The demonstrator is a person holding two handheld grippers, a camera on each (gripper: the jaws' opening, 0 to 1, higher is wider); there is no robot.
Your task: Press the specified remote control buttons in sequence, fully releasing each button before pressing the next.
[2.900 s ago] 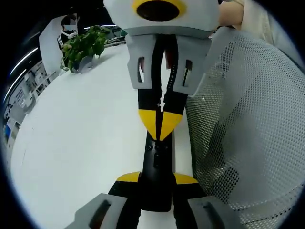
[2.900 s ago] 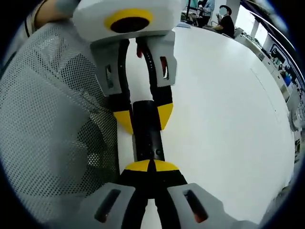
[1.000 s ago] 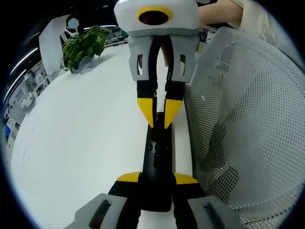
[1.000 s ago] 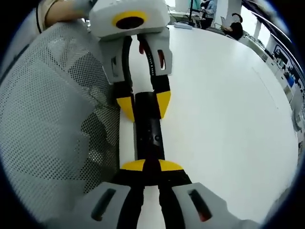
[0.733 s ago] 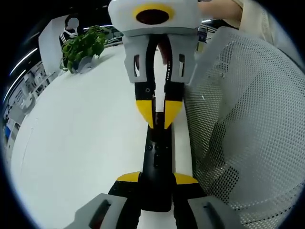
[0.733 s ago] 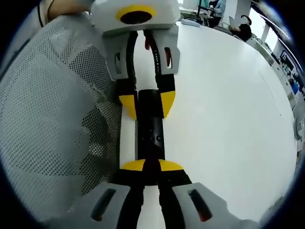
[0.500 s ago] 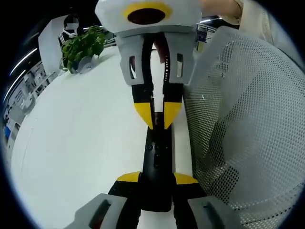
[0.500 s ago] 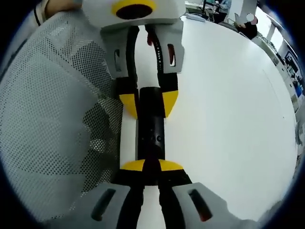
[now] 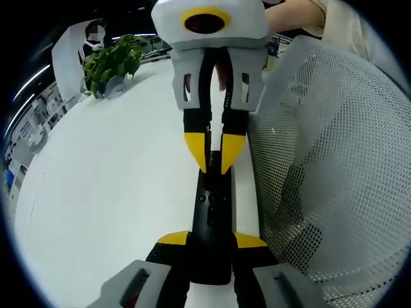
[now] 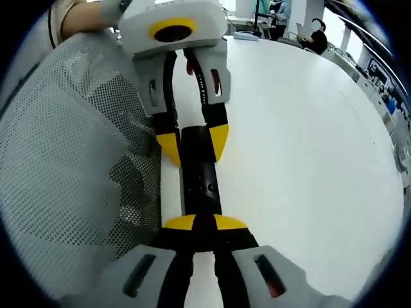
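A long black remote [image 9: 212, 205] is held level above the white table [image 9: 115, 192]. My left gripper [image 9: 212, 239] is shut on its near end, one yellow-tipped jaw on each side. In the right gripper view the left gripper [image 10: 192, 144] clamps the far end of the remote [image 10: 200, 179]. My right gripper [image 10: 204, 223] hangs over the opposite end, its yellow tips a narrow gap apart with the dark remote showing between them. The left gripper view shows the right gripper [image 9: 214, 154] pointing down at the remote's far end.
A white mesh chair back [image 9: 334, 179] stands close beside the remote, also seen as the mesh chair back [image 10: 70, 160]. A potted plant [image 9: 112, 61] sits at the table's far corner. People [image 10: 314, 32] sit at the table's far end. A hand [image 10: 83, 16] holds the left gripper.
2.9 s ago the right gripper's tips were together on the remote; now they stand slightly apart. The right gripper has swayed a little. The left gripper keeps its hold.
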